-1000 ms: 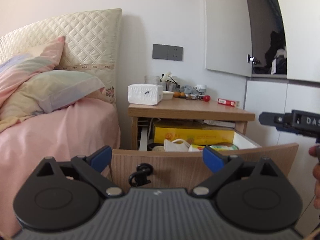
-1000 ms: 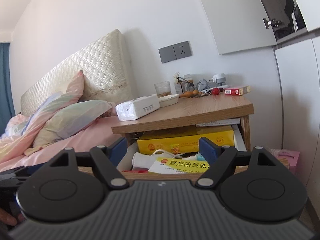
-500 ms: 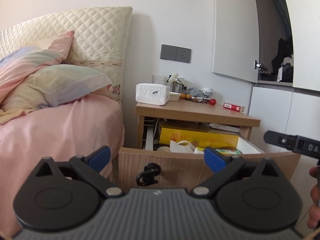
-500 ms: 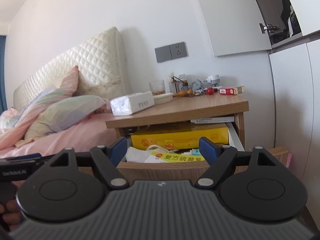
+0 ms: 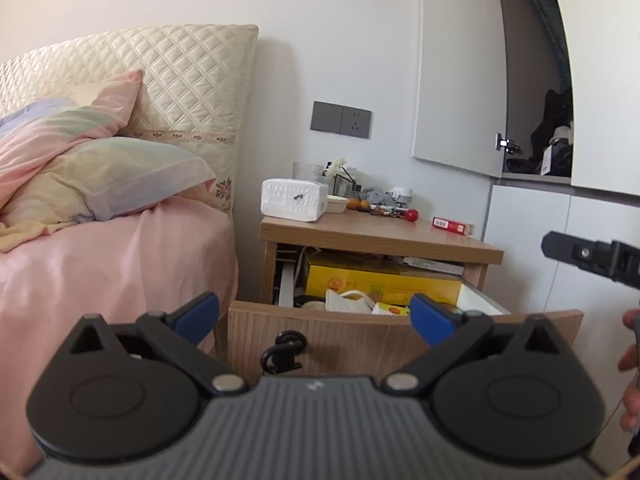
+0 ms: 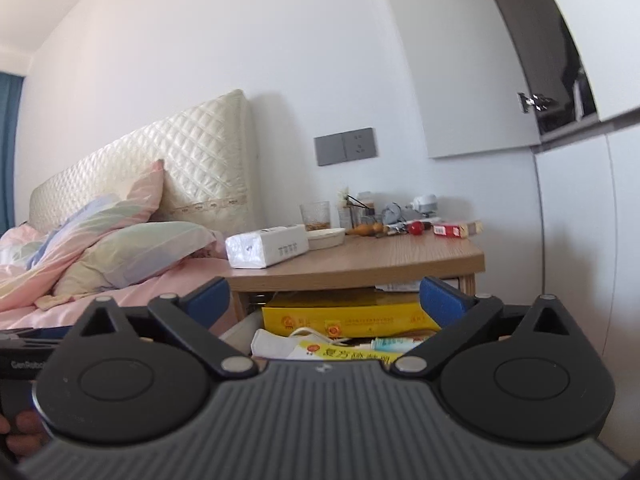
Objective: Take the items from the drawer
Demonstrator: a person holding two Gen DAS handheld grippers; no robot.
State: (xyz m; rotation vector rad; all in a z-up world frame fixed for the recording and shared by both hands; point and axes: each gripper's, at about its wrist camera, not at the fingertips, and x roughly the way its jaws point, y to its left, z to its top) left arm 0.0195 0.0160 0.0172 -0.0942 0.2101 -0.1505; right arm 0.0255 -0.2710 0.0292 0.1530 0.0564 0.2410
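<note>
Drawer (image 5: 400,336) pulled out under the desk (image 5: 376,236), crammed: yellow box (image 5: 380,280) at the back, white mask (image 5: 348,301) and leaflet (image 6: 352,354) in front

Left gripper (image 5: 314,314) spread wide, empty, facing the drawer front; right gripper (image 6: 324,296) likewise released, above the contents

Likely trouble: snagging the mask's loops, dragging loose papers out, clipping the desk edge overhead

The drawer (image 5: 360,344) front hides most of what lies inside. Behind the yellow box (image 6: 340,316), the drawer's depths go dark under the nightstand (image 6: 360,264) top. The small clutter (image 5: 384,204) at the back is too tiny to name. The right gripper (image 5: 588,258) runs off the frame's edge.
</note>
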